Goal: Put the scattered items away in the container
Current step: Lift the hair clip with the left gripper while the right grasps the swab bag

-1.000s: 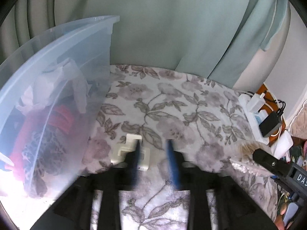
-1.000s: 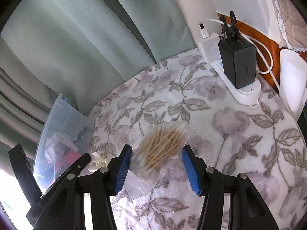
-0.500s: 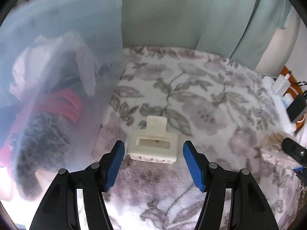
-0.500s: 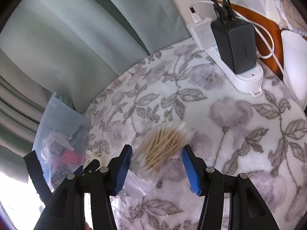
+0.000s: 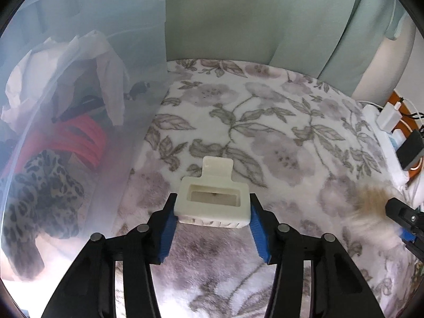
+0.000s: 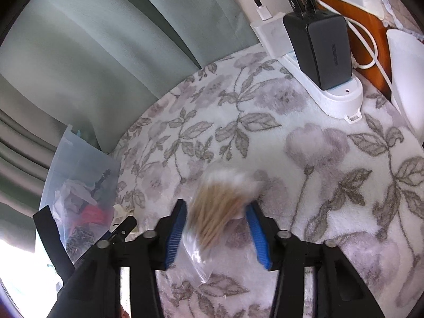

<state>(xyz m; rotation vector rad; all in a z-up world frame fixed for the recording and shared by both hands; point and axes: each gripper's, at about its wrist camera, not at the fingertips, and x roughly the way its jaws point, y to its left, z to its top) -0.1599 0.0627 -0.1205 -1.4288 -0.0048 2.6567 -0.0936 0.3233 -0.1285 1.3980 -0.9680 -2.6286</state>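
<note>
Matt plastic clip (image 5: pixel 213 201), fuzzy cloth blanket (image 5: pixel 278 137)

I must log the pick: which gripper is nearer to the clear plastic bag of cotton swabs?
Right. The right gripper straddles the clear plastic bag of cotton swabs; the left gripper is apart, clamping a cream plastic clip.

Floral fleece blanket (image 5: pixel 265 122) covers the surface, white with grey-lilac flowers and olive leaves. Pale green curtains (image 6: pixel 111 61) hang in folds behind it. Right side: white power strip (image 6: pixel 334 98) with a black charger (image 6: pixel 320 50) and a white adapter (image 6: pixel 273 35) plugged in, white cables, orange-brown wood (image 6: pixel 363 26) behind. Bright daylight blows out the lower left.
</note>
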